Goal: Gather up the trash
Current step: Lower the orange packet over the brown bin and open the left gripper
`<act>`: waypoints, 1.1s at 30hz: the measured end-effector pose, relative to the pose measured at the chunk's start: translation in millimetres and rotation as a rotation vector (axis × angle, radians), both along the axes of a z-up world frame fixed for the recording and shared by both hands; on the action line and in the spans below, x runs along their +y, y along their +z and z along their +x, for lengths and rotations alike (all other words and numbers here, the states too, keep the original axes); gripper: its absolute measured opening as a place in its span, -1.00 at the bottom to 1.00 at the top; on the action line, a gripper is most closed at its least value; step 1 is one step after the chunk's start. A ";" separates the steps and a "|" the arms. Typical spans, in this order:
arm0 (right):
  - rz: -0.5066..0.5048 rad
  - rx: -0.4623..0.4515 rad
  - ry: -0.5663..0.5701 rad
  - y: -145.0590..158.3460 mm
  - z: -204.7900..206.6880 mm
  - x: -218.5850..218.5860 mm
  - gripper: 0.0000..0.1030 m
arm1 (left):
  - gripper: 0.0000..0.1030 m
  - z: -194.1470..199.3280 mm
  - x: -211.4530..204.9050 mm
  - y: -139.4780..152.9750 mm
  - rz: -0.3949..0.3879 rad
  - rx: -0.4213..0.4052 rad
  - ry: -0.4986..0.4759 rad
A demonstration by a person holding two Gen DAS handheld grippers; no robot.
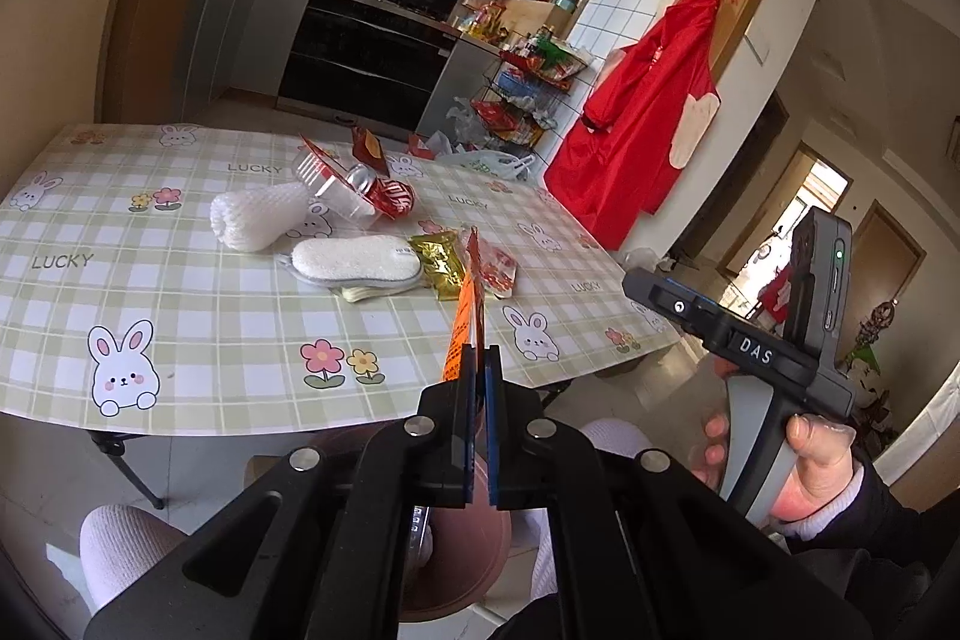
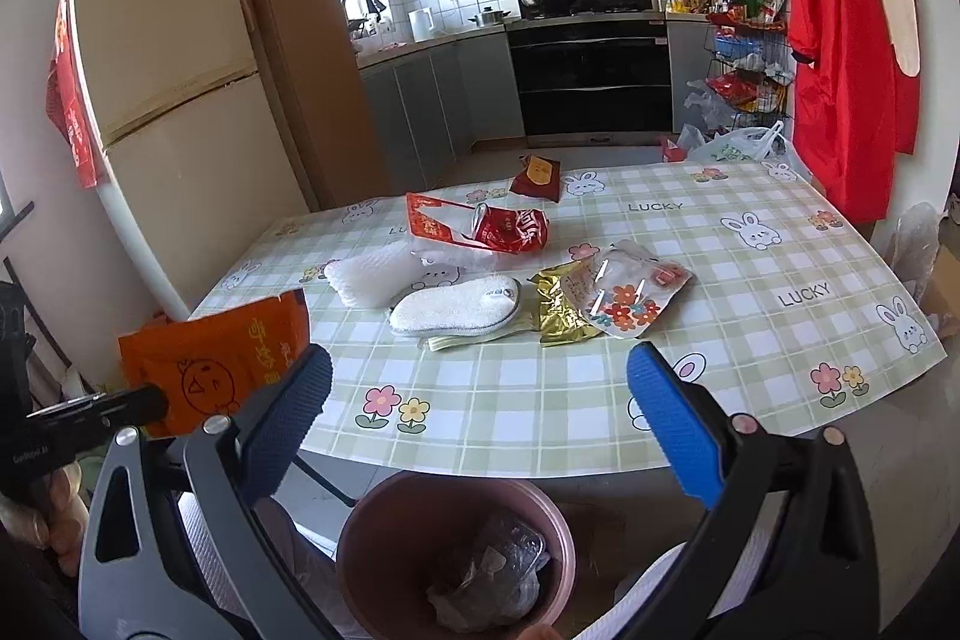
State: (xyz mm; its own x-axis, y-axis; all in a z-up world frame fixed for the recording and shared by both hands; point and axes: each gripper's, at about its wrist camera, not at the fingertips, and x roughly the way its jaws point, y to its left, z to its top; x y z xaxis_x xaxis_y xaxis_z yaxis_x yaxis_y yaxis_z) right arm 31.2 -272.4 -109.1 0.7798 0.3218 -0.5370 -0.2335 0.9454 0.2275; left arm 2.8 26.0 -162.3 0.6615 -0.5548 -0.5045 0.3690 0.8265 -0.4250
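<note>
Left wrist view, my left gripper (image 1: pixel 478 370) clamped on an orange wrapper (image 1: pixel 463 322) seen edge-on, held above the table (image 1: pixel 240 340) edge, right wrist view, my right gripper (image 2: pixel 480 388) wide open and holding nothing, wrapper's (image 2: pixel 222 364) printed face visible, pink bin (image 2: pixel 372 532) below holding clear plastic scraps.

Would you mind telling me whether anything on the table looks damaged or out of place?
Yes: the red can lies crushed on its side beside a torn red-and-clear package, and a white scrubbing sponge sits among the wrappers, looking more like a cleaning tool than trash.
</note>
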 end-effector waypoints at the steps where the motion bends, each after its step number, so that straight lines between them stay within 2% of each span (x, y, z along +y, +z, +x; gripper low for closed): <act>1: -0.002 -0.003 -0.002 -0.1 0.2 -1.7 0.89 | -0.95 0.0 -2.8 -1.5 0.003 0.004 -0.008; 13: -0.001 -0.004 -0.045 -3.5 -1.3 -10.4 0.89 | -0.94 9.3 -27.0 -12.6 0.032 0.036 -0.085; 23: -0.006 0.007 -0.047 -5.1 0.6 -11.8 0.89 | -0.94 20.1 -35.7 -22.1 0.031 0.072 -0.110; 25: -0.007 0.006 -0.047 -5.3 0.5 -11.8 0.89 | -0.78 22.2 -35.7 -23.6 0.024 0.080 -0.110; 27: -0.009 0.006 -0.047 -5.5 0.6 -11.8 0.89 | 0.14 24.1 -32.4 -25.6 0.008 0.092 -0.100; 28: -0.008 0.007 -0.047 -5.6 0.4 -11.8 0.89 | 0.30 24.2 -29.3 -26.7 -0.003 0.095 -0.087; 29: -0.008 0.005 -0.048 -5.5 0.4 -11.7 0.89 | 0.34 24.8 -25.6 -27.9 -0.013 0.099 -0.073; 31: -0.010 0.006 -0.050 -5.8 0.5 -11.6 0.89 | 0.73 26.6 -18.2 -30.0 -0.017 0.112 -0.028; 33: -0.011 0.006 -0.052 -6.3 1.1 -11.9 0.89 | 0.89 27.2 -10.3 -31.4 -0.015 0.115 0.024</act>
State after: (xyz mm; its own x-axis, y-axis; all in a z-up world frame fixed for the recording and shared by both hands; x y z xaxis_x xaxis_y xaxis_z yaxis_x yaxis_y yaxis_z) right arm 32.3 -284.3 -115.5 0.7922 0.2746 -0.5450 -0.1823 0.9587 0.2181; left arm 30.0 15.6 -193.7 0.6126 -0.5478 -0.5698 0.2976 0.8277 -0.4757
